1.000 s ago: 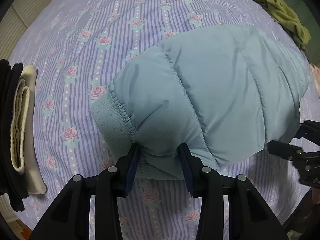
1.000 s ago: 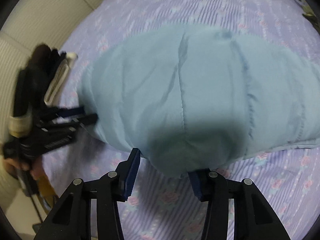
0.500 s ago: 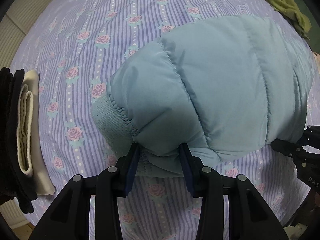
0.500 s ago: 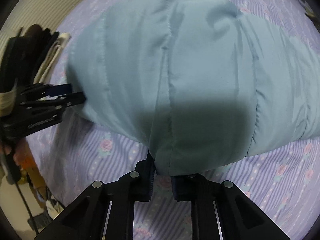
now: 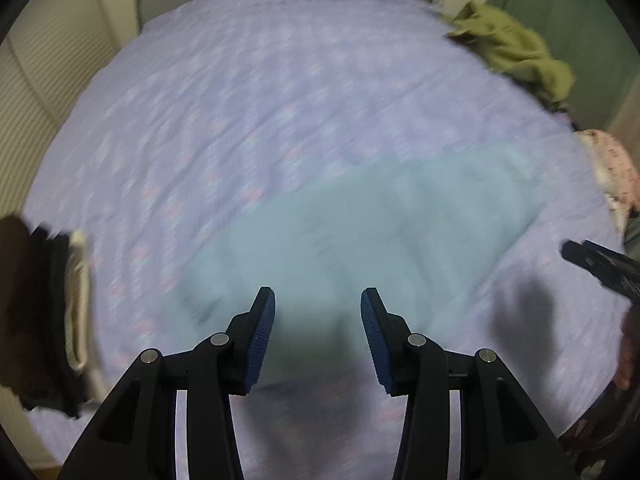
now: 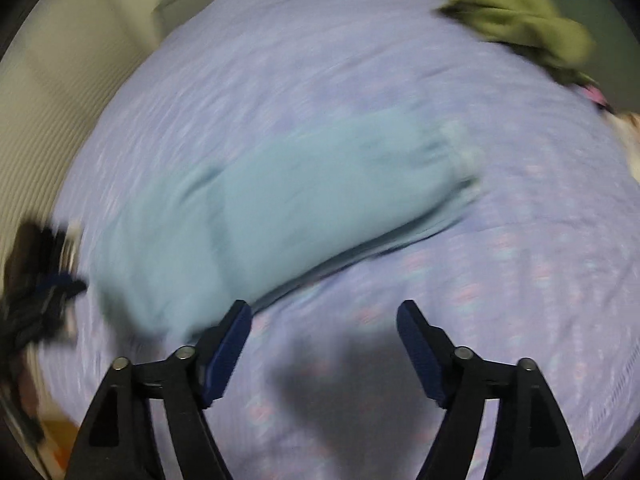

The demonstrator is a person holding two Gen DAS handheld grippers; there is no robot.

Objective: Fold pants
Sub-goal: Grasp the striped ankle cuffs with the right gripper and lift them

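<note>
The light blue padded pants (image 5: 360, 240) lie folded in a long bundle on the flowered lilac bedsheet (image 5: 280, 80). Everything is motion-blurred. My left gripper (image 5: 318, 300) hovers above their near edge with its jaws apart; the pads (image 5: 262, 332) do not press on the cloth. In the right wrist view the pants (image 6: 280, 208) stretch from lower left to upper right. My right gripper (image 6: 324, 312) is off their near end, its jaws opening, with only bedsheet between them. The left gripper (image 6: 60, 288) shows at the pants' left end, and the right gripper (image 5: 592, 260) at the far right.
A stack of folded dark and cream clothes (image 5: 60, 312) sits at the bed's left edge. A crumpled olive garment (image 5: 516, 52) lies at the far right corner, with a pink patterned cloth (image 5: 612, 168) nearer. A hand (image 5: 628, 360) shows at the right edge.
Both grippers let go of the pants and rose away; the bundle now lies on the bed. The right jaws went from shut on the cloth to wide apart.
</note>
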